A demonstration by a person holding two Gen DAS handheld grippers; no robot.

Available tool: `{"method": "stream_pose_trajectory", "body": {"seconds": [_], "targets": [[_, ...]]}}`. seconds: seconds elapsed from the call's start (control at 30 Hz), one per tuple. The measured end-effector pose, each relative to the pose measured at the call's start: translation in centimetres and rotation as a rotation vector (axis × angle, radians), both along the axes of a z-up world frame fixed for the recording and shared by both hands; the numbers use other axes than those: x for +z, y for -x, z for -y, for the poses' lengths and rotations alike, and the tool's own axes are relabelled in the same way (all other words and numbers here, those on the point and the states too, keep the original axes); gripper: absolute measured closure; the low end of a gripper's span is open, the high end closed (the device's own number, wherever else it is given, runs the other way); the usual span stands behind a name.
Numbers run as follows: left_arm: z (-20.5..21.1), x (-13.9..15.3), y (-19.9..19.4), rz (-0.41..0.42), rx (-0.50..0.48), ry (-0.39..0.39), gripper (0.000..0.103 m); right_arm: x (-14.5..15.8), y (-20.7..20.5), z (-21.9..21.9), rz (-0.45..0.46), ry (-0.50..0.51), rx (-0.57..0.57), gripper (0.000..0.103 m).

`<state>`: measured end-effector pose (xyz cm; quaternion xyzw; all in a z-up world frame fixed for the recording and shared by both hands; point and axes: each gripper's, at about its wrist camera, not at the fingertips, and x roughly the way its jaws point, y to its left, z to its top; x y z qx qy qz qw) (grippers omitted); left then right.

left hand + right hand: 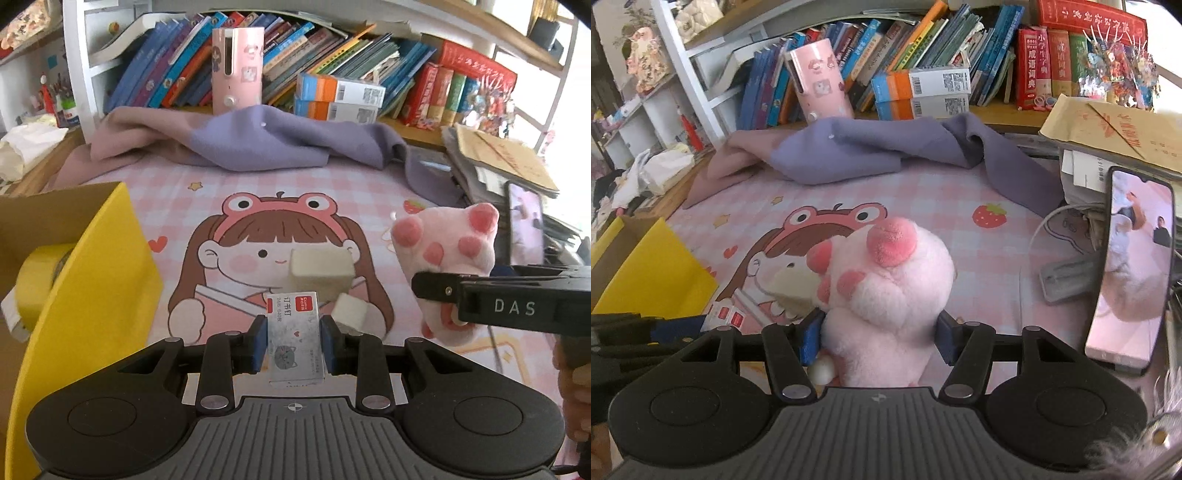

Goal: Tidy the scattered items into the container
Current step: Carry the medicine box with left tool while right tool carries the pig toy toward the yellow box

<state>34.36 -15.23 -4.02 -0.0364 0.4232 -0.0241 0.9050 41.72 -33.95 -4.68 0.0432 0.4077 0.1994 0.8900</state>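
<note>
Yellow box [92, 266] sat at 9 o'clock on the counter [332, 192] with a yellow tape roll [40, 273] inside. Left claw [294, 345] was clamped on the staples box [295, 336]; right claw [879, 334] squeezed the plush paw [886, 280], both outside the box.

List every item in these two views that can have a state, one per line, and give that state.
Left tongs: shut on staples box.
Right tongs: shut on plush paw.
Yellow box: open, tape roll inside.
Foam blocks: loose on mat.
Phone: screen lit, propped upright.
</note>
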Motion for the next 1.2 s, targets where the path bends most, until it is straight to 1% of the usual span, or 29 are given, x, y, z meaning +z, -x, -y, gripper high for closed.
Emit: {"method": "stream_pose_trajectory", "body": {"seconds": [0.27,0.4,0.5,0.67,0.83,1.0,1.2], "targets": [[-0.5,2.1,3.6,0.045,-0.032,0.026,0.074,0.8,4.7,-0.2,-0.001,0.035,0.058,0.046],[-0.9,2.5,5.4,0.063,-0.041,0.048,0.074,1.0,6.5,-0.5,-0.005,0.053,0.057,0.046],[-1.1,2.7,6.8,0.070,-0.062,0.066,0.074,1.6,8.0,-0.9,0.019,0.066,0.062,0.046],[-2.1,3.5,9.0,0.100,-0.097,0.112,0.074,2.8,10.6,-1.5,0.054,0.076,0.022,0.046],[-3.3,4.3,11.6,0.136,-0.137,0.142,0.074,4.2,13.4,-2.3,0.108,0.092,-0.018,0.046],[-5.0,4.6,13.8,0.164,-0.159,0.154,0.074,5.0,16.1,-3.8,0.128,0.114,-0.050,0.046],[-7.6,4.4,17.0,0.165,-0.169,0.165,0.074,5.3,19.7,-6.2,0.144,0.139,-0.079,0.046]]}}
